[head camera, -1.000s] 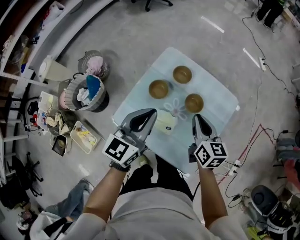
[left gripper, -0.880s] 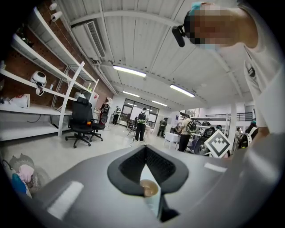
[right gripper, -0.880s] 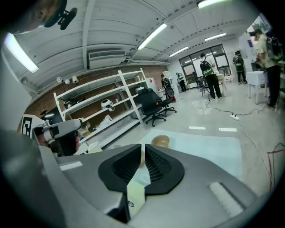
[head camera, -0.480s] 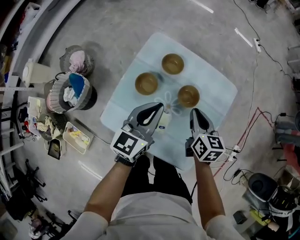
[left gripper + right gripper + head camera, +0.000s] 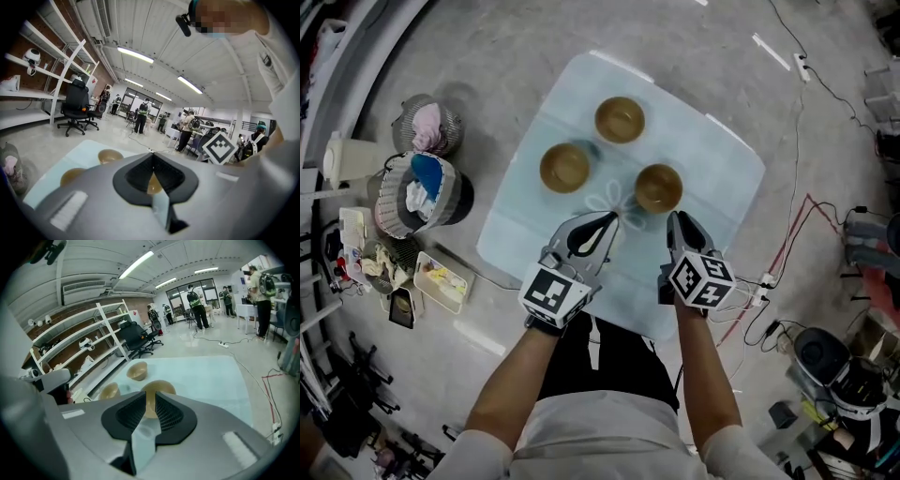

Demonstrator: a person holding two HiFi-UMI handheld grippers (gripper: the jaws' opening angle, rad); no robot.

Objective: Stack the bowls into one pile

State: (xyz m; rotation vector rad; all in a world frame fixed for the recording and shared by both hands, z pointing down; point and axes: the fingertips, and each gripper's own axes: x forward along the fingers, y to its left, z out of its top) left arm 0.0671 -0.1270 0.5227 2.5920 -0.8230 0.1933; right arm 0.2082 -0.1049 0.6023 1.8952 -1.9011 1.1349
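Over table (image 5: 712, 159) near edge | left tongs (image 5: 614, 217) pressed together | right tongs (image 5: 673, 218) slightly spread | bowls (image 5: 565, 167) apart ahead

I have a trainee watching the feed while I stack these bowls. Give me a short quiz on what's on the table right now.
1. How many bowls stand on the light blue cloth?
2. True or false: two of the bowls are already nested together.
3. Which one lies closest to the right tongs? A, the one farthest from the person; B, the one at the left; C, the one at the right.

Key:
1. Three.
2. False: each stands alone, apart from the others.
3. C, the right bowl.
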